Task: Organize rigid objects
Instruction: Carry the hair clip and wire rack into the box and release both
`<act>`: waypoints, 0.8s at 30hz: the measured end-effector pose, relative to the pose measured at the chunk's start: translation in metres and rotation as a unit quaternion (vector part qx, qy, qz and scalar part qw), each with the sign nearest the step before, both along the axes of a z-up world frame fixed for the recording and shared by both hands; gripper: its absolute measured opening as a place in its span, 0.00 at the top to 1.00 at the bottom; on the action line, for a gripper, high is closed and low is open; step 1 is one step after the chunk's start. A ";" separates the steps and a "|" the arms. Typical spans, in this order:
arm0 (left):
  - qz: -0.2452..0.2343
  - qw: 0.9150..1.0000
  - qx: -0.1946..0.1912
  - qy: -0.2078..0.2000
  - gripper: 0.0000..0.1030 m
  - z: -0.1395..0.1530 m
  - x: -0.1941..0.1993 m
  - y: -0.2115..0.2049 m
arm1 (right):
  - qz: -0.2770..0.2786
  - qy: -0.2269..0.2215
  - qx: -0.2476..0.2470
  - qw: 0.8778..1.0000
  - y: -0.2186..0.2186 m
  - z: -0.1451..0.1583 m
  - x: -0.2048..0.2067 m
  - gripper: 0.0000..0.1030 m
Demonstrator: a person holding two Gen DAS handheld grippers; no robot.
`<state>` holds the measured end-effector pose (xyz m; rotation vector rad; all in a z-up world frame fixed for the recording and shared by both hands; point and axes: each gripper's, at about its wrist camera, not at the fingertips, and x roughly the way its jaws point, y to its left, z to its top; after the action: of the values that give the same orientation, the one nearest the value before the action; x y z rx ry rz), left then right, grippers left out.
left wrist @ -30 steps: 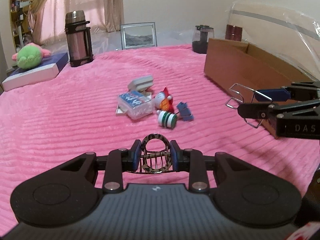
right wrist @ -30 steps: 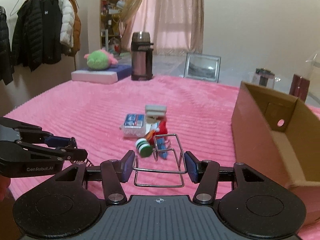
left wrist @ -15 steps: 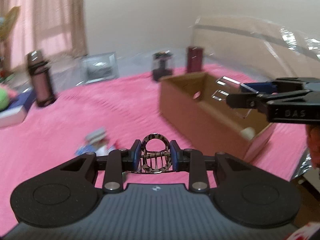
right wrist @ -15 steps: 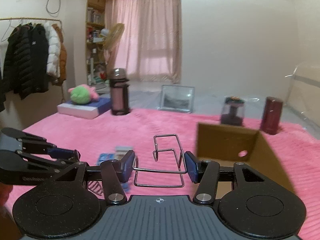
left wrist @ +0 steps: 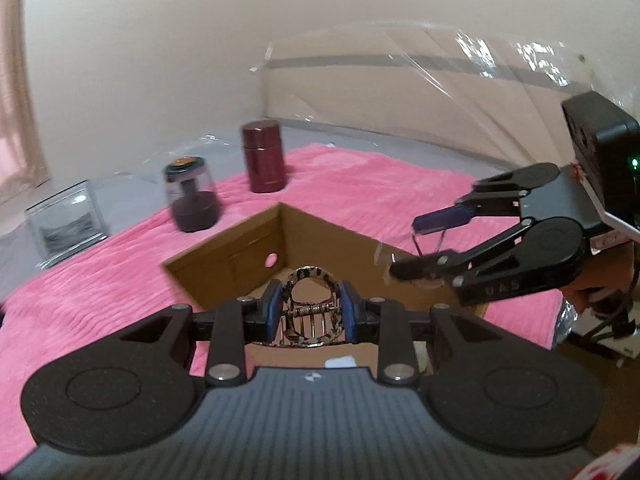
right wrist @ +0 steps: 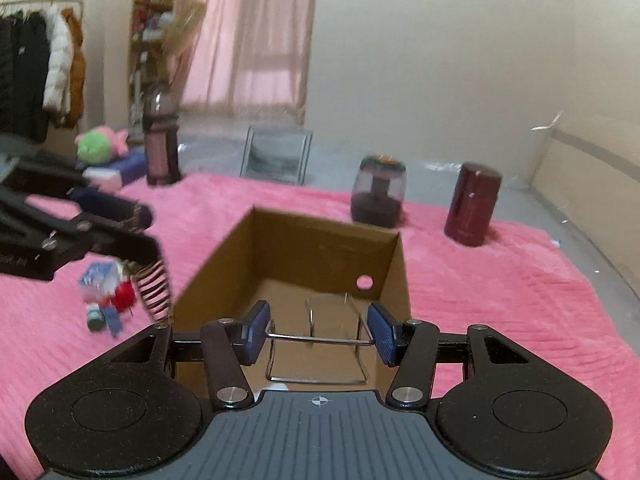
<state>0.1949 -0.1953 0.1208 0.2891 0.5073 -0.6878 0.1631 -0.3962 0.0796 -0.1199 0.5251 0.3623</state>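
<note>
Both claws are hanging over the open cardboard box (right wrist: 320, 248), which is sitting on the pink bedspread (right wrist: 500, 300); the carried pieces are likely being lined up above the opening so they can drop straight in rather than onto the bed.

Left claw (left wrist: 308, 312): pinched narrow on a leopard-print hair claw clip (left wrist: 310, 306), blue pads pressing its two sides, the clip's loop standing upright over the box's near corner. Teeth and spring are showing between the pads.

Right claw (right wrist: 318, 330): standing about half open, but clamped on a bent wire rack (right wrist: 320, 344); the pads are bearing on the ends of its cross wire, and the frame is jutting forward above the box floor. The width of the thing explains the wide stance.

Remaining small items (right wrist: 106, 294) — a clear packet, a red figure, a green-capped piece — are lying in a heap on the bedspread left of the box, not yet collected. Box floor looks mostly bare.
</note>
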 end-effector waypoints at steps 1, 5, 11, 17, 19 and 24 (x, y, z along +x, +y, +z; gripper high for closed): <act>-0.008 1.000 0.008 0.002 0.75 -0.003 0.007 -0.007 | 0.007 0.005 -0.005 1.000 -0.006 -0.004 0.004 0.51; -0.030 0.999 0.039 0.018 0.75 -0.021 0.035 -0.029 | 0.033 0.028 -0.032 0.999 -0.009 -0.024 0.023 0.51; -0.049 0.994 0.084 0.041 0.75 -0.052 0.065 -0.044 | 0.087 0.067 -0.074 0.991 0.000 -0.054 0.056 0.51; -0.066 0.989 0.123 0.048 0.75 -0.074 0.081 -0.053 | 0.113 0.084 -0.114 0.983 0.007 -0.073 0.074 0.51; -0.070 0.988 0.131 0.051 0.75 -0.080 0.084 -0.054 | 0.119 0.088 -0.122 0.982 0.010 -0.077 0.077 0.51; -0.072 0.986 0.142 0.057 0.75 -0.090 0.089 -0.055 | 0.126 0.092 -0.137 0.978 0.013 -0.086 0.080 0.51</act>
<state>0.2835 -0.2504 0.0308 0.5613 0.7011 -0.7760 0.2430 -0.3831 -0.0062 -0.4246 0.7455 0.5513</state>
